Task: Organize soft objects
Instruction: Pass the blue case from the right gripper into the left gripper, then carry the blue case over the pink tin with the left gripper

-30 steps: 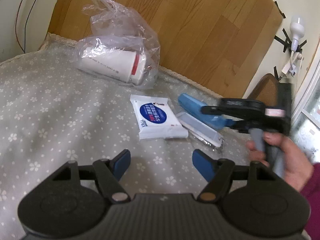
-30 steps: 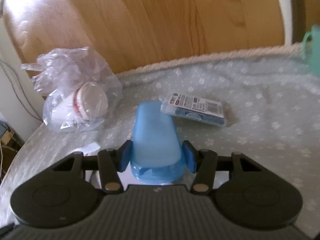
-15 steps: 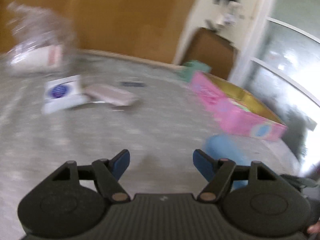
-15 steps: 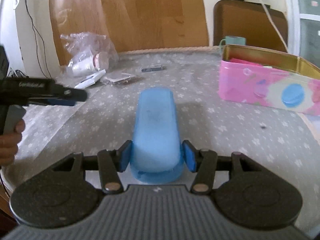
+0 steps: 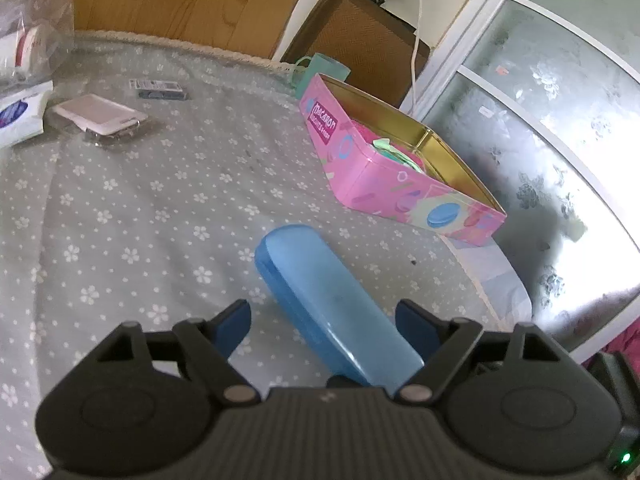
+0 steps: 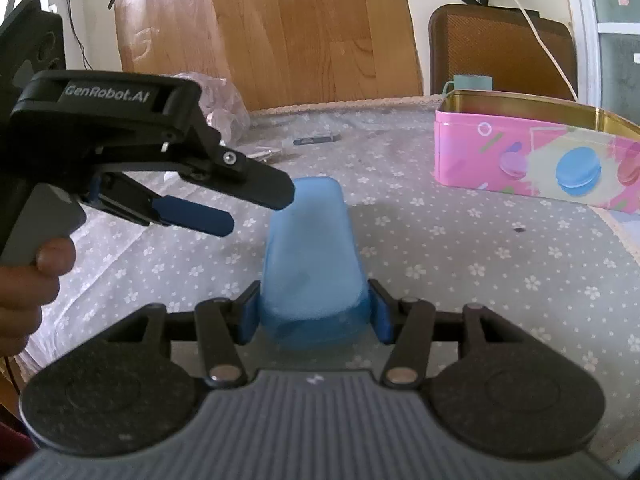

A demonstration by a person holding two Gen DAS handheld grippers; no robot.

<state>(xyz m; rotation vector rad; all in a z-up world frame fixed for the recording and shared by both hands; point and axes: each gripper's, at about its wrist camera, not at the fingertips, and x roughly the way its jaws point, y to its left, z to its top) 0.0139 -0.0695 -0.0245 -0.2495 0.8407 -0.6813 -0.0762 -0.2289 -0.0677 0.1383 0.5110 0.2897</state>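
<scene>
Blue case (image 6: 310, 256): long, translucent plastic, clamped by its near end between the pads of the right gripper (image 6: 312, 314), above the flowered grey cloth (image 6: 480, 264). Left gripper (image 5: 323, 326): jaws opening, pads off the case, which ran between them. Pink tin (image 5: 400, 184): lid off, ahead and right of both tools. White packet (image 5: 100, 114): far ahead, left of the left gripper.
</scene>
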